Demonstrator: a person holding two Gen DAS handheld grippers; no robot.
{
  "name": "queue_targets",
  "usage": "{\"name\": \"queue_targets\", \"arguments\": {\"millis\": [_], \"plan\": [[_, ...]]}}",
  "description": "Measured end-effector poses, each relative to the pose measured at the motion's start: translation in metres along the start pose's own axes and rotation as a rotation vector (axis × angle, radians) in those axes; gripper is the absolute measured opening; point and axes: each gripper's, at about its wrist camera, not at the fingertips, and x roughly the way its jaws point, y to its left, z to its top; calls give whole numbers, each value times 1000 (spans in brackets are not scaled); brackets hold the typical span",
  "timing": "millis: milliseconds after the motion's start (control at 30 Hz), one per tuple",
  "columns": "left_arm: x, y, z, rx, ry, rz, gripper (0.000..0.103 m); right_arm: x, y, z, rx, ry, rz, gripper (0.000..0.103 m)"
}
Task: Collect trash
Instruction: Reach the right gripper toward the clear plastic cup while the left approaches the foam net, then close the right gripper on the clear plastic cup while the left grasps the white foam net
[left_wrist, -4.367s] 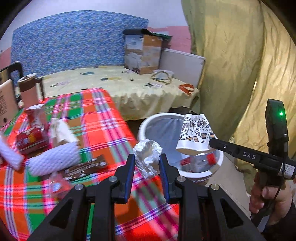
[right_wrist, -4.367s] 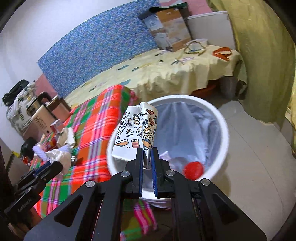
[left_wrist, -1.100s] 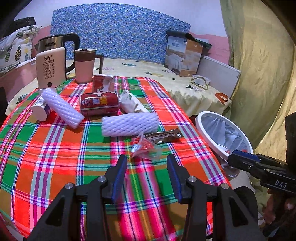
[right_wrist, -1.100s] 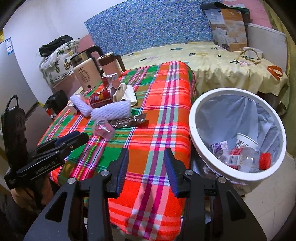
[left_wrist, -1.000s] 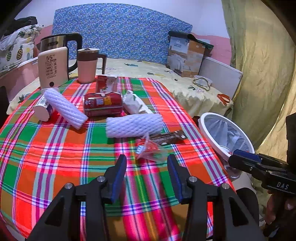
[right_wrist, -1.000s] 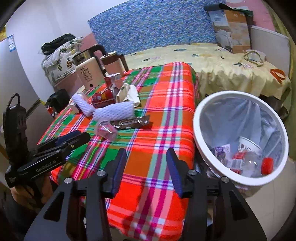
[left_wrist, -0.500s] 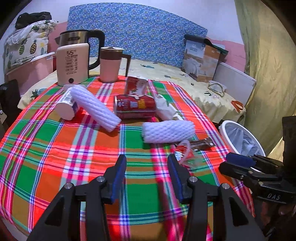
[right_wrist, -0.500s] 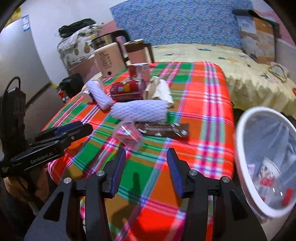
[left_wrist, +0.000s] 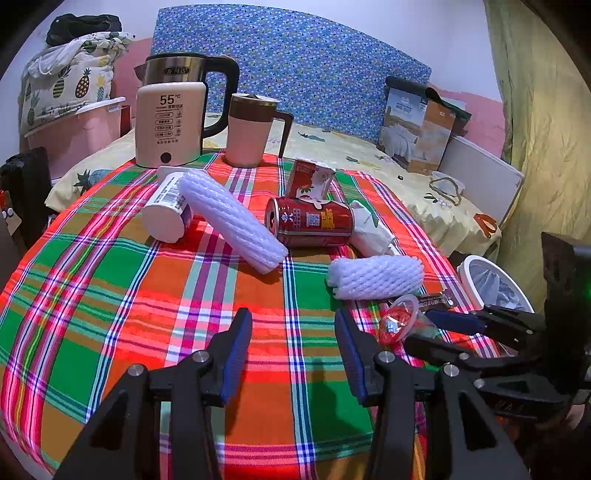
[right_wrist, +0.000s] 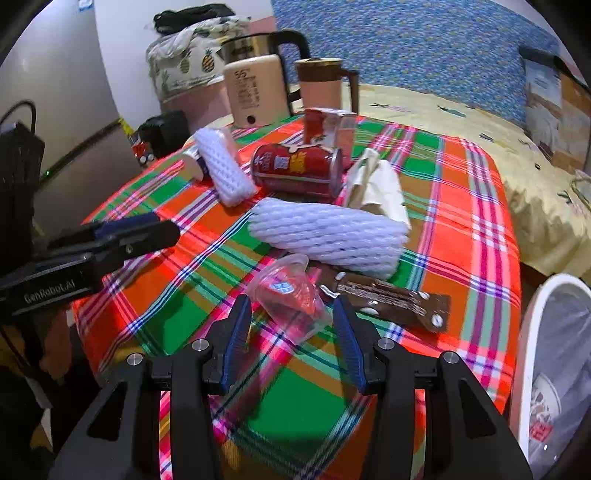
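Trash lies on the plaid tablecloth (left_wrist: 110, 295): two white foam sleeves (left_wrist: 375, 277) (left_wrist: 231, 218), a red can (left_wrist: 310, 221) on its side, a red carton (left_wrist: 308, 181), crumpled paper (left_wrist: 371, 229), a brown wrapper (right_wrist: 388, 299) and a clear plastic cup (right_wrist: 291, 295) with red inside. My right gripper (right_wrist: 291, 328) is open with the cup between its fingertips, not gripped. My left gripper (left_wrist: 293, 350) is open and empty over bare cloth, left of the cup (left_wrist: 400, 321). The white trash bin (right_wrist: 532, 369) stands off the table's right edge.
A kettle (left_wrist: 173, 118) and a pink mug (left_wrist: 249, 129) stand at the table's far edge, with a white cup (left_wrist: 168, 214) lying near them. A bed (left_wrist: 406, 184) with a cardboard box (left_wrist: 421, 133) is behind. A yellow curtain (left_wrist: 546, 129) hangs on the right.
Both grippers dropped their earlier loads at the bin and opened. They swung left over the table. The right gripper has closed in on the clear plastic cup.
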Motion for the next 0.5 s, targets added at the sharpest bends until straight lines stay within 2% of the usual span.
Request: {"name": "queue_targets", "arguments": {"millis": [167, 267, 300, 367, 500], "plan": [[3, -1, 7, 19, -5, -16, 50, 8, 5, 3, -36, 23, 11, 48], [5, -1, 10, 30, -4, -31, 51, 9, 5, 3, -33, 28, 47, 48], [5, -2, 11, 35, -4, -34, 51, 8, 6, 2, -35, 26, 59, 47], [7, -3, 12, 41, -3, -37, 52, 6, 6, 1, -34, 23, 69, 32], [12, -5, 15, 49, 3, -52, 52, 4, 3, -2, -5, 12, 76, 31]]}}
